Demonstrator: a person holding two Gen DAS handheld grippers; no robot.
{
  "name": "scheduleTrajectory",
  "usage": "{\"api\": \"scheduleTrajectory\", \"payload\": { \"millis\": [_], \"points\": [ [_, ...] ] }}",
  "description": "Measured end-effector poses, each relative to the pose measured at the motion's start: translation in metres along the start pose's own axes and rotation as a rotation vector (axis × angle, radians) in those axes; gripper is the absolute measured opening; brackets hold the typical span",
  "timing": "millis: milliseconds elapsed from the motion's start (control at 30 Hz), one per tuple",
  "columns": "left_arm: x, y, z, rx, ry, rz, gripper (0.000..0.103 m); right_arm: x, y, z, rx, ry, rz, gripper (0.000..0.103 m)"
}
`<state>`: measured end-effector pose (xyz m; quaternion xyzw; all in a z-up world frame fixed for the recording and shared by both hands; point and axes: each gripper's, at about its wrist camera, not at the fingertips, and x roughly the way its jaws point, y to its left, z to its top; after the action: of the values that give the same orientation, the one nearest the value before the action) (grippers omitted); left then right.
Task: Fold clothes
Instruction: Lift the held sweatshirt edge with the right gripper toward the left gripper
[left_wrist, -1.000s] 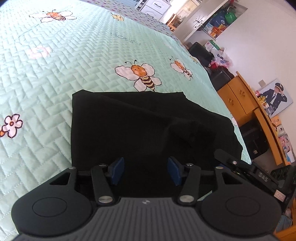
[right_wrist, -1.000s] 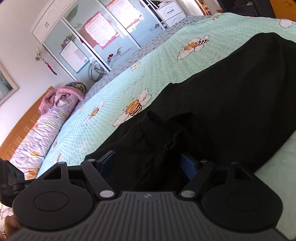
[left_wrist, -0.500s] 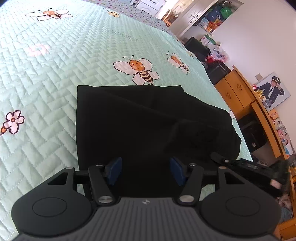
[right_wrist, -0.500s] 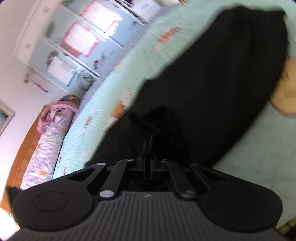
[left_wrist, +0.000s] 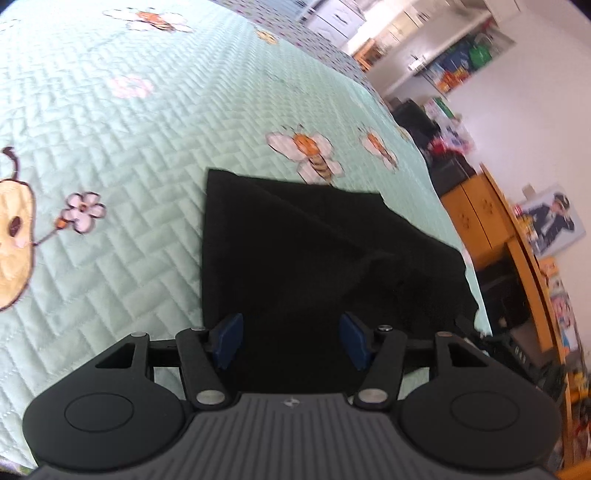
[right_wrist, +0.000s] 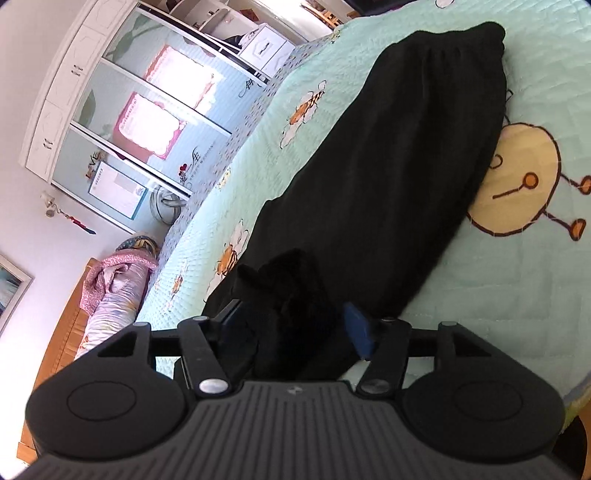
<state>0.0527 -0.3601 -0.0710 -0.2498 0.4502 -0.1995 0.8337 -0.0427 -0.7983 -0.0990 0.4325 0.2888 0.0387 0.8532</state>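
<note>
One black garment (left_wrist: 295, 258) lies folded on the bed's mint quilt (left_wrist: 110, 129), printed with bees. Wooden cabinets (left_wrist: 476, 218) and a white wardrobe (right_wrist: 122, 122) line the walls. Left gripper (left_wrist: 291, 341) fingers spread, empty; right gripper (right_wrist: 301, 328) fingers opening around bunched cloth.

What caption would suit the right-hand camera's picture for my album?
Right gripper opening over a bunched fold of black garment on a bee-print quilt.
</note>
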Motion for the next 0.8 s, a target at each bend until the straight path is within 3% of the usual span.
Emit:
{"api": "scheduleTrajectory", "payload": {
  "millis": [100, 200, 267, 467, 533, 667, 800],
  "points": [
    [-0.007, 0.002, 0.007, -0.001, -0.035, 0.027, 0.061, 0.010, 0.008, -0.001, -0.054, 0.018, -0.010, 0.066],
    [-0.011, 0.005, 0.014, 0.003, -0.065, 0.039, 0.061, 0.019, 0.019, -0.003, -0.103, 0.036, -0.008, 0.077],
    [-0.010, 0.005, 0.021, 0.011, -0.074, 0.040, 0.061, 0.020, 0.022, -0.004, -0.118, 0.040, -0.023, 0.076],
    [0.001, -0.008, 0.062, 0.198, -0.124, 0.001, 0.061, 0.022, 0.011, -0.001, -0.060, 0.050, 0.018, 0.063],
    [0.011, -0.012, 0.076, 0.245, -0.113, 0.022, 0.061, 0.022, 0.006, 0.000, -0.033, 0.055, 0.033, 0.056],
    [0.024, -0.017, 0.086, 0.245, -0.091, 0.008, 0.061, 0.023, 0.000, 0.001, 0.033, 0.052, 0.049, 0.052],
    [0.028, -0.018, 0.065, 0.206, -0.051, -0.020, 0.061, 0.020, -0.002, -0.001, 0.066, 0.021, 0.037, 0.051]
  ]
}}
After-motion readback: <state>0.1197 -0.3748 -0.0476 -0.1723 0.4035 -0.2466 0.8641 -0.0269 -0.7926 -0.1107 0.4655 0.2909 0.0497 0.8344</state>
